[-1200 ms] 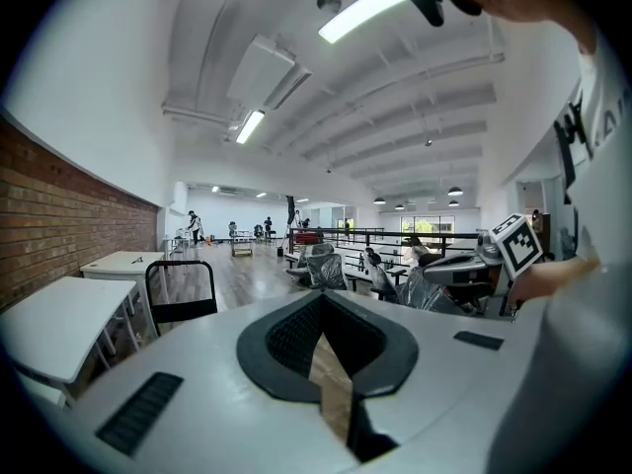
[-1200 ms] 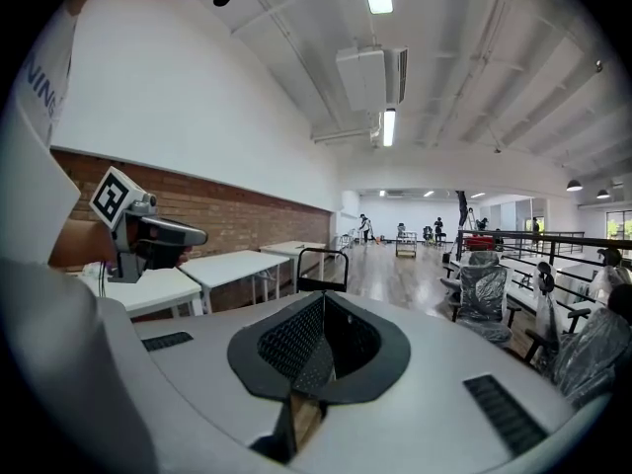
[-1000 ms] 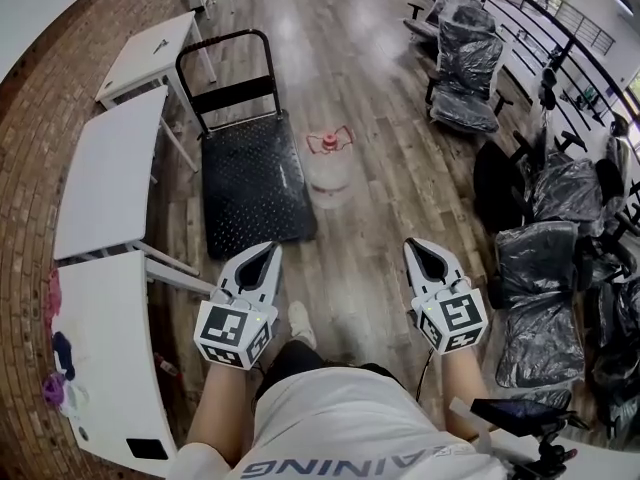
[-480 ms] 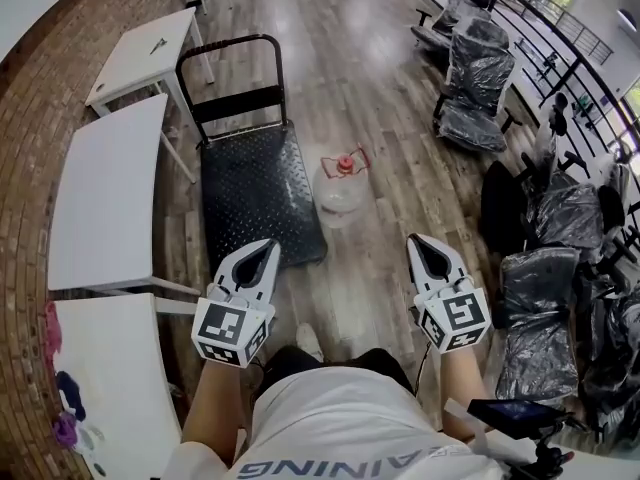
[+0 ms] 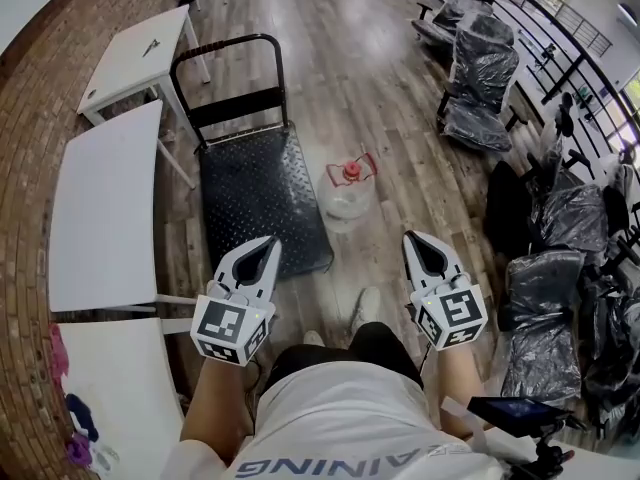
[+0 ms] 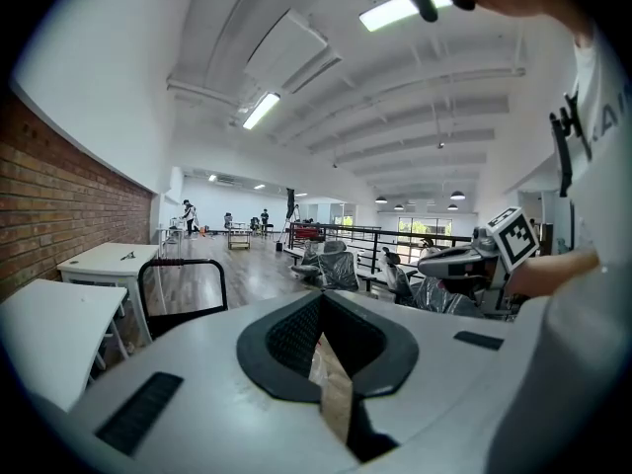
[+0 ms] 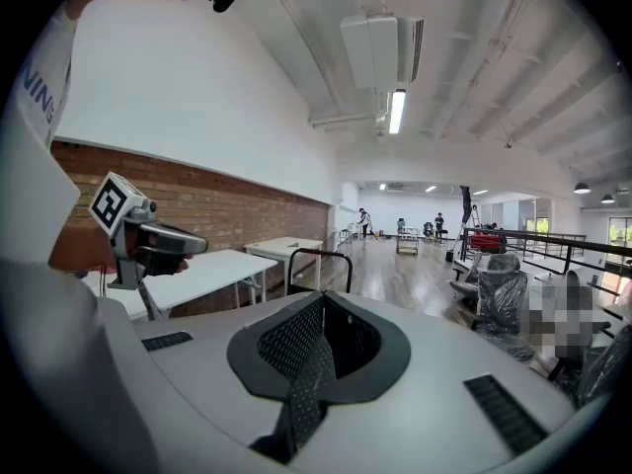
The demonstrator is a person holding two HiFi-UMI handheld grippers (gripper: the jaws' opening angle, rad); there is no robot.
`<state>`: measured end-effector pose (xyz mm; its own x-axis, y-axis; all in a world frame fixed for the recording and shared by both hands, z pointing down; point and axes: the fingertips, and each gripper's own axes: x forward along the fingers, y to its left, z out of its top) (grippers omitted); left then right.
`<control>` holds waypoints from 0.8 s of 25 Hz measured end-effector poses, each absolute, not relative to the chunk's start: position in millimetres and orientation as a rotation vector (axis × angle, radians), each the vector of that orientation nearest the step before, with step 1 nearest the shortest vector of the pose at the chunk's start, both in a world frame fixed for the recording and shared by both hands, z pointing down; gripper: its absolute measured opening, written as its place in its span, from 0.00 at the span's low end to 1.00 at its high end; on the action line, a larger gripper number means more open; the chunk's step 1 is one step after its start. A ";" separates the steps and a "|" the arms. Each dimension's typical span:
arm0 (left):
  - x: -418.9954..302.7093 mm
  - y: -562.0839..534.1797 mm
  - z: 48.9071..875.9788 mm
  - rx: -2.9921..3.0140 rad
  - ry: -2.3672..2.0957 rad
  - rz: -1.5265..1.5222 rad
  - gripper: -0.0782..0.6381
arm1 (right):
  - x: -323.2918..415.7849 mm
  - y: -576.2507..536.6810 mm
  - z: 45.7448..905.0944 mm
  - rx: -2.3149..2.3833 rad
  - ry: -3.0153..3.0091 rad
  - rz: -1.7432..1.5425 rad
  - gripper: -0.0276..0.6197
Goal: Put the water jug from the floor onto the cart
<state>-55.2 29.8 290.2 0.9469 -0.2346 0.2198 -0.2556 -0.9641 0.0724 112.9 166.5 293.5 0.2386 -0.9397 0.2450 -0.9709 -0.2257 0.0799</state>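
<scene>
Nearest is the person's white shirt, at 6 o'clock in the head view. Just ahead of it both forearms reach forward. The left gripper [image 5: 262, 251] sits at 11 o'clock and the right gripper [image 5: 420, 248] at 1 o'clock, well apart and roughly parallel.

In the left gripper view, the left gripper's black pads [image 6: 296, 336] meet at the tip with nothing between them. Only a sliver of floor shows behind the tip. In the right gripper view, the right gripper's dotted pads [image 7: 296, 349] are pressed fully together and are likewise empty.

A pale shoe [image 5: 365, 308] steps onto the brown wooden plank floor [image 5: 400, 138] between the two grippers.

Beyond the shoe, near 12 o'clock, the clear plastic water jug with a red cap and red handle [image 5: 349, 196] stands upright on the floor. It is just beside the right edge of the black checker-plate platform cart with a black tubular handle [image 5: 255, 193], which lies at 11 o'clock with a bare deck.

White rectangular tables [image 5: 105, 208] line the red brick wall [image 5: 30, 138] from 9 to 10 o'clock. Black office chairs wrapped in clear plastic [image 5: 480, 88] stand at 1 to 3 o'clock.
</scene>
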 end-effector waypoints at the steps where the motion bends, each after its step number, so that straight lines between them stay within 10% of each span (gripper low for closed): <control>1: -51.8 25.0 290.7 2.999 -0.383 0.321 0.11 | 116.3 160.7 294.8 2.291 -1.808 0.213 0.05; 20: 103.4 -68.0 304.4 2.933 -0.618 0.368 0.11 | 297.6 27.2 326.2 2.124 -2.003 0.257 0.05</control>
